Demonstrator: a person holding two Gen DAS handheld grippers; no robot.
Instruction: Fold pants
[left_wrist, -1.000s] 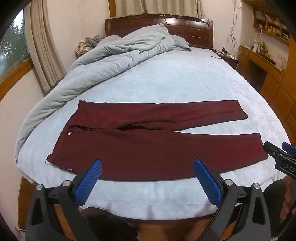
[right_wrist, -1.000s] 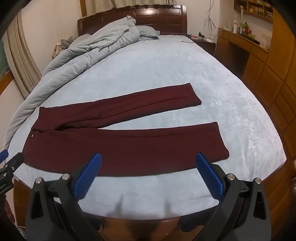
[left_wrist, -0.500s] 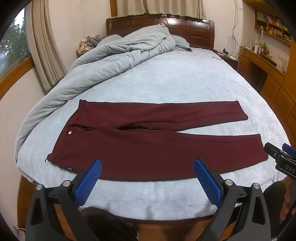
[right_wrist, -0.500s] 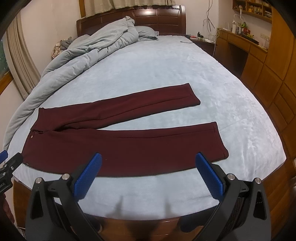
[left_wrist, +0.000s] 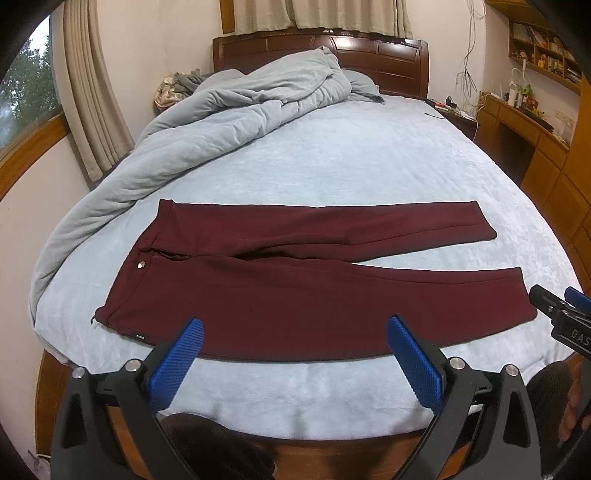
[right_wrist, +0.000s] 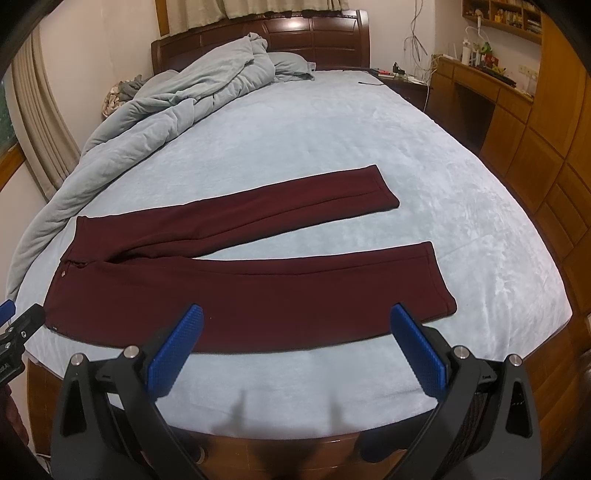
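Pants (left_wrist: 295, 291) are lying flat across the bed (left_wrist: 332, 162) — long axis left–right, waist left, cuffs right. Left gripper (left_wrist: 293, 350) and right gripper (right_wrist: 295, 338) are hovering near-side, jaws spread, holding nothing — left nearer waist, right nearer cuffs.

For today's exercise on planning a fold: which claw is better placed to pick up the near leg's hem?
Probably the right claw: the near hem lies just ahead of its right finger, while the left claw faces the waistband. Both claws are open.
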